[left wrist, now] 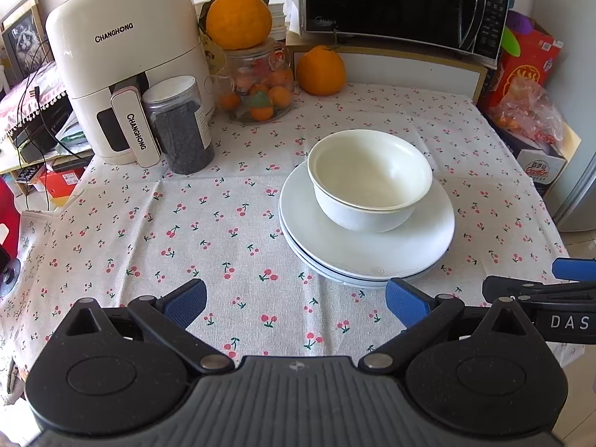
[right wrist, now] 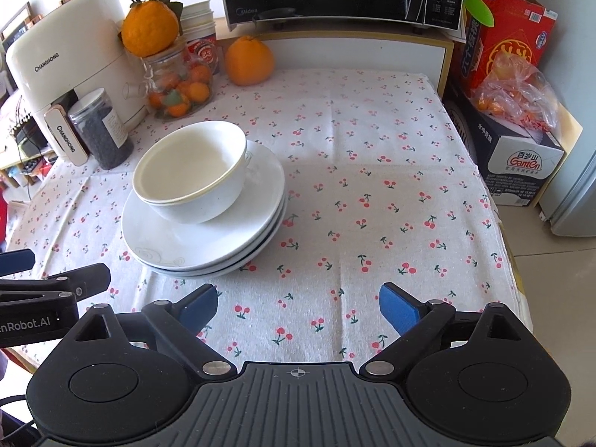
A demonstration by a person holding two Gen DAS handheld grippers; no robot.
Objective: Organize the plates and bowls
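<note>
Two nested white bowls (left wrist: 368, 178) (right wrist: 190, 171) sit on a stack of white plates (left wrist: 372, 257) (right wrist: 178, 246) on the cherry-print tablecloth. My left gripper (left wrist: 296, 300) hangs open over the cloth just in front and left of the stack, nothing between its blue pads. My right gripper (right wrist: 298, 303) is open too, over bare cloth to the right of the stack, with nothing between its pads. Each gripper shows at the edge of the other's view.
A white air fryer (left wrist: 123, 56), a dark jar (left wrist: 180, 126), a glass jar of small oranges (left wrist: 260, 85) and a loose orange (left wrist: 320, 70) line the back. A microwave (left wrist: 402, 0) stands behind. Boxes (right wrist: 514, 126) flank the table's right edge (right wrist: 499, 223).
</note>
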